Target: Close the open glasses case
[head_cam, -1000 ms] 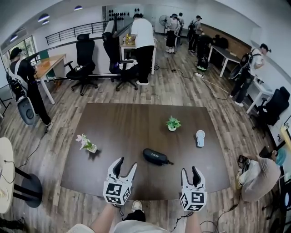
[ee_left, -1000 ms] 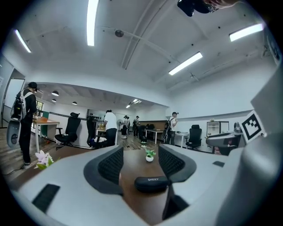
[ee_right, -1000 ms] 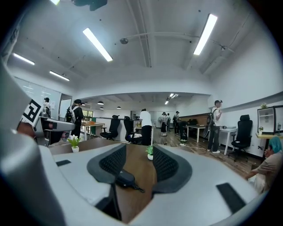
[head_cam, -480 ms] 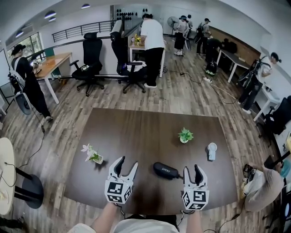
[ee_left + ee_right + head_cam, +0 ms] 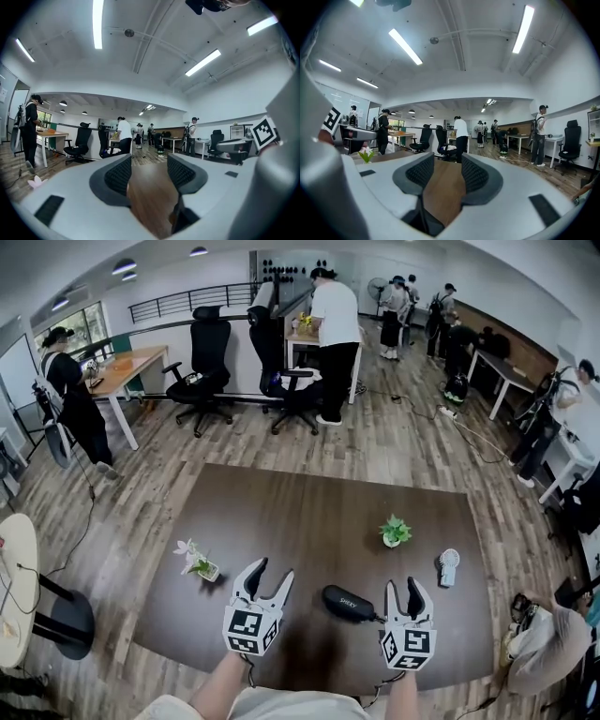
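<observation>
- While both pairs of my fingers stand released, with only bare wood showing between them, the glasses case (image 5: 349,604) lies untouched on the bench (image 5: 309,502). It sits between my left gripper (image 5: 270,574) and my right gripper (image 5: 402,589), much nearer the right.
- Neither gripper view shows the case, so I would have to aim by the head view alone. A misjudged reach could knock it instead of bracing it.
- It looks smooth, rounded and light, and it lies loose. Pressing the lid from one side only would likely skid or spin it across the wood rather than shut it.
- From above its dark shell reads as one lump. I cannot tell how far the lid gapes, so I might press the wrong half.
- A thin cord seems to trail from its right end toward my right gripper, where it could snag.
- The flowering pot (image 5: 194,563), green plant (image 5: 395,532) and small white fan (image 5: 448,568) stand well apart, so they pose little risk.
</observation>
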`<state>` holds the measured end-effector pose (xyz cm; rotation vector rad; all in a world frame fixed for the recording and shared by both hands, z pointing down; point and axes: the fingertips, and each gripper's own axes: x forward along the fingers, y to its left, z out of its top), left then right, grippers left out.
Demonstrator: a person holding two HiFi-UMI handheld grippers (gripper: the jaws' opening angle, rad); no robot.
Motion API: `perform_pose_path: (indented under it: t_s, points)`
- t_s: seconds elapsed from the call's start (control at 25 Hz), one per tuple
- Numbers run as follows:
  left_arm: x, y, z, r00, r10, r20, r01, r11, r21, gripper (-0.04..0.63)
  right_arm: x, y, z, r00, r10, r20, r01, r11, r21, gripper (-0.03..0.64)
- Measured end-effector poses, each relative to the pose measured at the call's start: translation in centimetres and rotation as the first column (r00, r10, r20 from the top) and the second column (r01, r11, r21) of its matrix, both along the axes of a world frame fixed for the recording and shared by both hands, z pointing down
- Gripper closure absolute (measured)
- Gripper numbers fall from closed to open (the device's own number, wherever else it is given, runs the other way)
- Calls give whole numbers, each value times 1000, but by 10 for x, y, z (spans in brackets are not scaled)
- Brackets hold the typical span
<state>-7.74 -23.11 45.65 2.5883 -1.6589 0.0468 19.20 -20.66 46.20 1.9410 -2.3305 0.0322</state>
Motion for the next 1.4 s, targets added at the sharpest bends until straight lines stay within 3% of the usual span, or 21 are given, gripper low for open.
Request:
perform_pose_path:
  t_s: [0.44, 0.64, 0.8, 1.04, 1.16, 1.32, 1.4]
  points:
    - [3, 0, 14, 1000, 21, 10, -20, 999, -31, 353, -17, -6, 22, 999, -50, -16, 49, 998, -42, 436]
    - [2, 2, 38, 999, 23, 32, -20, 997, -73, 354, -37, -1, 52, 986, -142, -82, 131, 983, -129, 437]
    - [2, 17, 71, 999, 30, 24, -26, 989, -149, 356, -57, 18, 92, 966, -234, -114, 202, 951, -235, 445]
    - [10, 33, 96, 998, 62, 20, -57, 976, -210, 356, -86, 36, 152, 863, -409, -297, 271, 870, -411, 443]
    - [12, 36, 102, 998, 67, 20, -61, 973, -225, 357, -90, 35, 175, 813, -456, -363, 264, 844, -468, 439]
    - [14, 37, 105, 997, 71, 16, -65, 970, -233, 357, -91, 30, 201, 700, -515, -495, 240, 822, -516, 428]
    - [13, 37, 107, 997, 72, 14, -67, 968, -240, 359, -92, 27, 210, 666, -529, -525, 229, 816, -531, 414]
